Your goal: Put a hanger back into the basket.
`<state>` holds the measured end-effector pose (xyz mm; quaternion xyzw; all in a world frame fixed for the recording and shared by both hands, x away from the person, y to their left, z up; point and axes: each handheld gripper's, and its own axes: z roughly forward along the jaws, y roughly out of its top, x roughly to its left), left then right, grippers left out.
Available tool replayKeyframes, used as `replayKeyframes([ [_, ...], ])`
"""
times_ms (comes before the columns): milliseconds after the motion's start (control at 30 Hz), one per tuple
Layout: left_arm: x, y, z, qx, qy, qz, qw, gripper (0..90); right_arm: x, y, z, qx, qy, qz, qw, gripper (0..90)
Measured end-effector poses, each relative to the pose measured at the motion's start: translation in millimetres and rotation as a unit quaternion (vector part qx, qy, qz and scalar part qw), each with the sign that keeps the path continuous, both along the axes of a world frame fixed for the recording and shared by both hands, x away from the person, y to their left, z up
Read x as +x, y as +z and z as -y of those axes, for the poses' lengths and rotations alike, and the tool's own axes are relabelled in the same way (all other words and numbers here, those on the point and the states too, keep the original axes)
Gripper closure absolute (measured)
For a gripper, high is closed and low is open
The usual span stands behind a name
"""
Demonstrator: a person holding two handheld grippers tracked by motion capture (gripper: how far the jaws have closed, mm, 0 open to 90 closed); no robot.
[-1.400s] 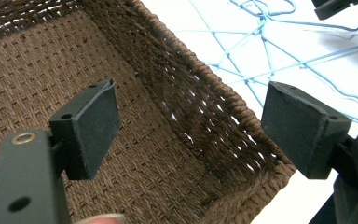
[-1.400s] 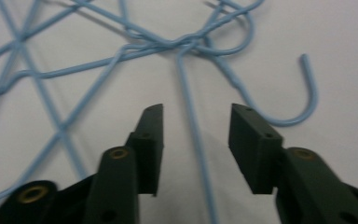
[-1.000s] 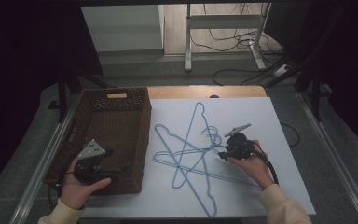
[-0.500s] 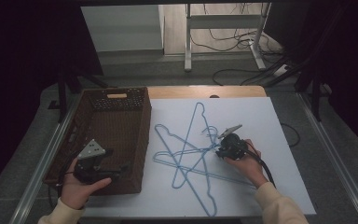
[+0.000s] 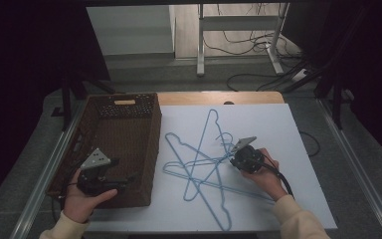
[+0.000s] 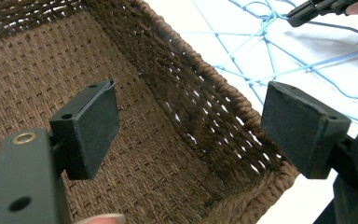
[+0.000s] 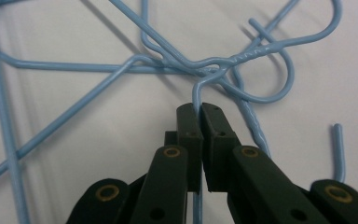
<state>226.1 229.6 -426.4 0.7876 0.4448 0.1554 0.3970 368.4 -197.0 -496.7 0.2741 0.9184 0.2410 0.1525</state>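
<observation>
High view first: white table [image 5: 298, 149] with the big brown wicker basket [image 5: 151, 149] on its left side, nothing in it yet as far as I can see. Next to it, a tangle of light blue wire hangers [image 5: 199, 169] is lying flat on the white surface, all crossed over each other, hooks bunched near the middle. So none of them are in the basket; pretty much the whole job is left.

My right gripper [image 7: 200, 109] has just been squeezing closed, and the jaws are now clamped on a thin wire of one hanger, right below where the hooks knot together. My left gripper [image 6: 189, 126] sits over the near end of the basket with its jaws wide apart, holding nothing. I guess untangling will be the annoying part.
</observation>
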Motion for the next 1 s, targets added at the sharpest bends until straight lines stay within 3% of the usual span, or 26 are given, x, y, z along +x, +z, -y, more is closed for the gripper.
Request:
replayKeyframes([
  [133,1.0,2.8,5.8,0.003,-0.010,0.005,0.9999,20.3,-4.3,7.3,4.0,0.011,0.013,0.007,0.9998,87.0],
  [467,6.8,12.3,24.2,0.007,-0.036,0.015,0.9992,20.9,-12.0,23.6,22.7,0.061,0.022,-0.007,0.9979,87.2],
  [733,21.2,23.9,56.6,0.016,-0.074,0.022,0.9969,21.3,-20.5,31.4,31.5,0.084,0.036,-0.005,0.9958,87.2],
  [833,27.0,23.4,70.9,0.021,-0.093,0.015,0.9954,21.4,-22.9,32.7,33.2,0.087,0.041,-0.006,0.9954,87.2],
  [900,30.1,21.8,76.6,0.012,-0.104,0.006,0.9944,21.5,-24.1,33.1,34.2,0.089,0.043,-0.008,0.9950,87.2],
  [1000,34.8,17.3,82.1,0.012,-0.109,-0.007,0.9939,21.7,-25.5,33.3,35.9,0.090,0.050,-0.009,0.9947,87.2],
])
